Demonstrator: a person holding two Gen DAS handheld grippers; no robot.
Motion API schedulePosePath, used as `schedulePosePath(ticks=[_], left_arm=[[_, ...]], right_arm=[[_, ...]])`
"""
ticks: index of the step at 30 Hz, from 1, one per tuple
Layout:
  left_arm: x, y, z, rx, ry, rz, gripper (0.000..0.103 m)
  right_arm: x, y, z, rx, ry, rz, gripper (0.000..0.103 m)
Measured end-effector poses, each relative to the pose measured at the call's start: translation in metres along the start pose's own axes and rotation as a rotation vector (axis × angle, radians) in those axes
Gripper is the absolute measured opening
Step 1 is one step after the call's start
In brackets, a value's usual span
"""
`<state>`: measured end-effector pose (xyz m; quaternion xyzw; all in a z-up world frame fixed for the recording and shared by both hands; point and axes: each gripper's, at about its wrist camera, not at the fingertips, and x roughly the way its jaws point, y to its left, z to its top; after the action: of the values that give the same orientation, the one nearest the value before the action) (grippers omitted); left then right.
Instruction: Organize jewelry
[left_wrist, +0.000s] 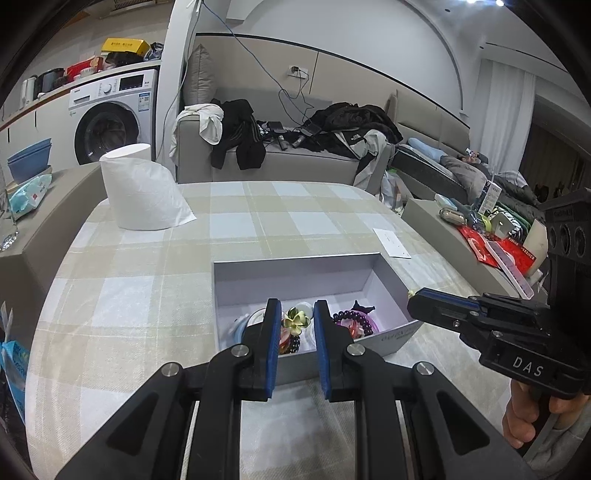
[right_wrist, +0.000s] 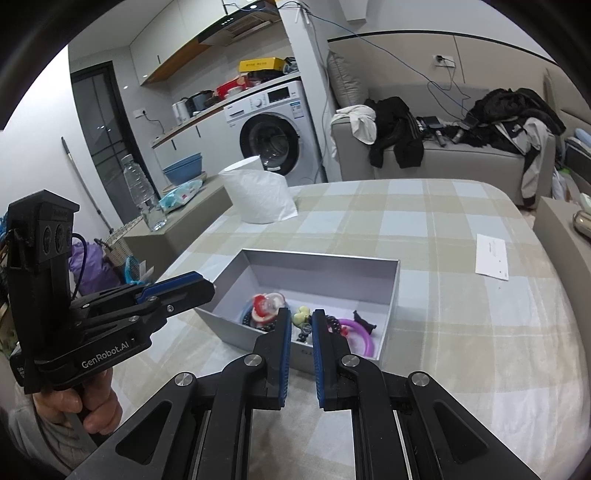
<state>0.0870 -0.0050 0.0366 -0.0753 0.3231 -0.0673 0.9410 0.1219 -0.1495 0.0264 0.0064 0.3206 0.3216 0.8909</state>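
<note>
An open grey box (left_wrist: 295, 275) (right_wrist: 321, 266) stands on the checked tablecloth and holds jewelry: a pale flower hair clip (left_wrist: 295, 318) (right_wrist: 301, 314), a dark bead bracelet (left_wrist: 354, 319) (right_wrist: 334, 323), a purple ring (right_wrist: 360, 334) and a red-and-white piece (right_wrist: 264, 304). My left gripper (left_wrist: 296, 314) hovers at the box's near edge, jaws a small gap apart with nothing between them. My right gripper (right_wrist: 300, 318) hovers at the box's near edge too, jaws a small gap apart and empty. Each gripper shows in the other's view, the right one (left_wrist: 415, 301) beside the box's right end and the left one (right_wrist: 208, 286) beside its left end.
A roll of white paper (left_wrist: 142, 188) (right_wrist: 258, 194) stands at the table's far left. A white card (left_wrist: 392, 242) (right_wrist: 492, 255) lies to the right of the box. Side shelves with clutter flank the table. A sofa (left_wrist: 295, 162) with clothes stands behind.
</note>
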Motion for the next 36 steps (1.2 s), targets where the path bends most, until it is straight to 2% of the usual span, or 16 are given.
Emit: schedulePosePath(ticks=[27,32,33,35,36], left_arm=[[0.029,-0.007,0.006,0.029,0.032,0.033,0.013],[0.029,-0.006,0.007,0.026,0.037,0.045,0.014],[0.029,-0.006,0.008,0.025,0.039,0.048,0.016],[0.027,-0.005,0.008,0.022,0.043,0.055,0.028],[0.026,-0.005,0.008,0.020,0.043,0.055,0.039]], right_arm=[[0.022,-0.018,0.004,0.061,0.013,-0.024,0.011],[0.020,-0.020,0.005,0.068,0.009,-0.033,0.014],[0.019,-0.020,0.005,0.066,0.007,-0.035,0.015],[0.018,-0.020,0.006,0.063,0.000,-0.043,0.025],[0.016,-0.019,0.006,0.061,-0.005,-0.046,0.029]])
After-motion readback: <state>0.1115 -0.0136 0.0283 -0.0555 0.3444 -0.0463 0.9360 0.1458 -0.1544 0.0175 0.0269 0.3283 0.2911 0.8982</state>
